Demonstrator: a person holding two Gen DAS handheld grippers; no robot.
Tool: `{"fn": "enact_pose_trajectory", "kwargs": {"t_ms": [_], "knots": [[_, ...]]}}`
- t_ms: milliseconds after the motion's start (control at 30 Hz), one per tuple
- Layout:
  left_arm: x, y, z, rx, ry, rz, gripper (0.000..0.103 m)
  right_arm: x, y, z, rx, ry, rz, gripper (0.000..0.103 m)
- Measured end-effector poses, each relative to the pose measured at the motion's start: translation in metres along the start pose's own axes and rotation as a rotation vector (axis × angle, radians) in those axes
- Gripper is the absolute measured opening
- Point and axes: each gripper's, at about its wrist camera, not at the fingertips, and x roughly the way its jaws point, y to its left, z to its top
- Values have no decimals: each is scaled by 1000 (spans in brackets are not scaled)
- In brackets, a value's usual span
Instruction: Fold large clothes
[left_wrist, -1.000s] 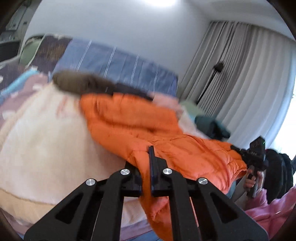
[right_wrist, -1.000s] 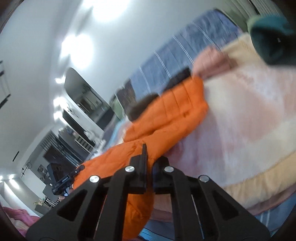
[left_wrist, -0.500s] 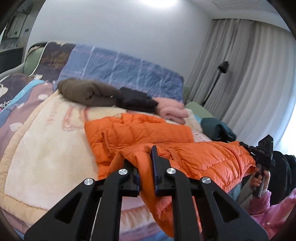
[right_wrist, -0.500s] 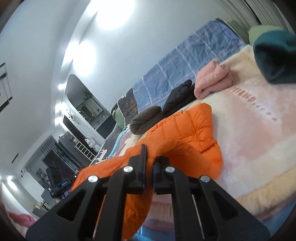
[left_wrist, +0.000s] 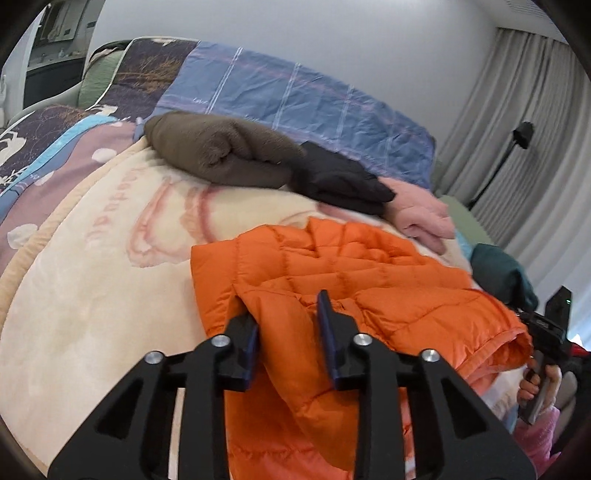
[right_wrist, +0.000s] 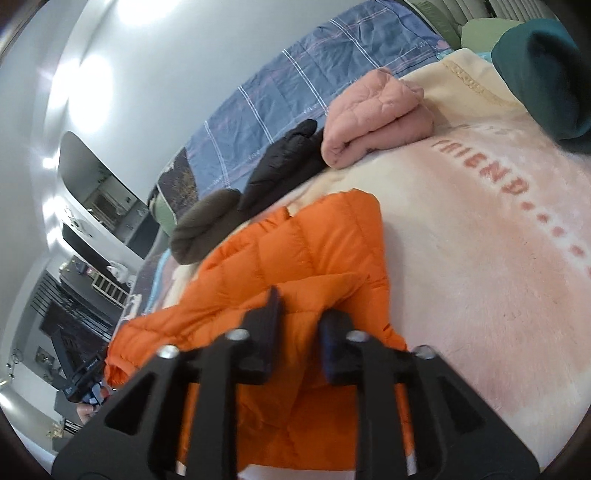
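An orange puffer jacket (left_wrist: 351, 273) lies folded over on itself on the cream blanket (left_wrist: 92, 295), its near part hanging over the bed's front edge. My left gripper (left_wrist: 286, 312) is at the jacket's near left corner. Its jaws are opening, with a fold of orange fabric loose between them. In the right wrist view the jacket (right_wrist: 295, 251) spreads to the left, and my right gripper (right_wrist: 301, 314) is at its near right corner. Its jaws are opening too, with fabric lying between them. A hand holds the right gripper (left_wrist: 550, 328) at the far right of the left wrist view.
Folded clothes line the back of the bed: a brown bundle (left_wrist: 221, 151), a black one (left_wrist: 340, 177), a pink one (left_wrist: 421, 218) and a teal one (left_wrist: 502, 273). A blue checked cover (left_wrist: 295, 96) lies behind them. Grey curtains and a floor lamp (left_wrist: 521, 133) stand to the right.
Both grippers moved forward and down with the jacket's edge, laying it over the rest of the jacket on the blanket. Both pairs of jaws, shut on fabric before, now stand apart.
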Motion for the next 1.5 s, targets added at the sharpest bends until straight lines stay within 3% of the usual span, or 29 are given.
{"fn": "enact_pose_trajectory", "kwargs": {"t_ms": [67, 133, 167, 200, 233, 300, 433, 567, 667, 833, 933, 1000, 1067, 1167, 1233, 1300, 1367, 1500], "knots": [[0, 3, 4, -6, -1, -7, 31, -6, -3, 0, 0, -29, -18, 68], [-9, 8, 9, -18, -32, -22, 35, -22, -3, 2, -23, -83, -33, 70], [-21, 12, 12, -33, -65, -32, 46, -29, -2, 2, -36, -102, -35, 70], [-31, 14, 14, -49, -106, -23, 70, -42, 0, 2, -58, -137, -37, 70], [-45, 16, 15, -63, -160, 4, 75, -49, 1, 2, -76, -158, -40, 72], [-76, 19, 16, -58, -268, 37, 77, -67, 9, -5, -146, -198, -51, 74], [-111, 12, 3, 16, -318, 6, 77, -81, 33, -29, -373, -191, -98, 81], [-122, -21, -26, 248, -244, 24, 78, -79, 56, -51, -587, -122, -146, 84], [-113, -41, -50, 410, -147, 90, 78, -64, 62, -61, -680, -44, -197, 87], [-61, -51, -75, 542, 7, 215, 81, -21, 64, -71, -774, 24, -307, 87], [-30, -54, -66, 594, -8, 343, 81, -8, 73, -61, -797, -34, -312, 87], [-26, -57, -49, 588, -64, 342, 81, -8, 79, -47, -779, -88, -288, 87], [-28, -58, -26, 553, -122, 287, 82, -7, 82, -21, -706, -141, -263, 88], [-20, -47, 13, 448, -160, 256, 88, 10, 68, 20, -532, -134, -305, 89], [-6, -35, 34, 354, -143, 251, 88, 29, 48, 43, -386, -90, -344, 89], [9, -19, 49, 258, -110, 221, 88, 43, 33, 52, -291, -37, -303, 89], [22, -10, 54, 216, -67, 176, 88, 50, 30, 52, -278, -10, -248, 88], [49, -2, 50, 209, 29, 114, 88, 61, 36, 50, -357, -5, -220, 88]]}}
